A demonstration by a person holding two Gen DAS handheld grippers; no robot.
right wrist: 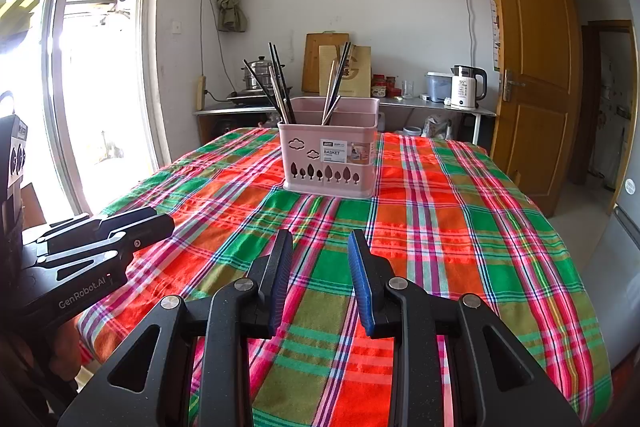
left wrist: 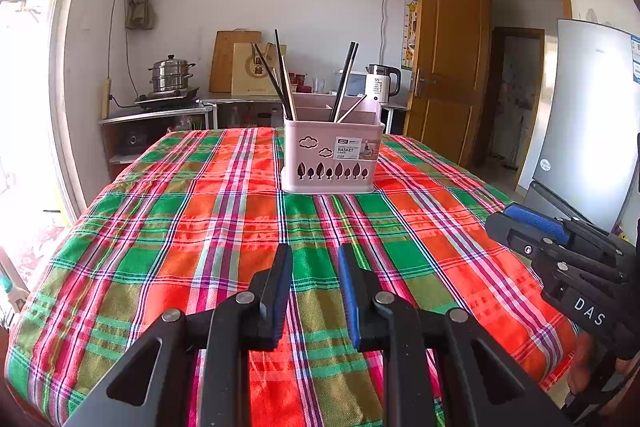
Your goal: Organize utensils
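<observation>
Jaws of the left gripper point(left wrist: 315, 255) stand slightly apart with nothing between them; the right gripper point(right wrist: 320, 241) gapes a little wider, likewise empty. Both hover above the plaid tablecloth point(left wrist: 180, 227), well short of the pink basket point(left wrist: 332, 157) holding chopsticks point(left wrist: 280, 75).

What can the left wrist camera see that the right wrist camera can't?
Only the left wrist view shows the tall silver fridge and the right gripper seen from the side. Only the right wrist view shows the big bright window and the left gripper seen from the side. Both show the pink basket holding chopsticks on the checked tablecloth, the white kettle, the steel pot and the wooden door. Each camera's own gripper is open with nothing between its fingers.
</observation>
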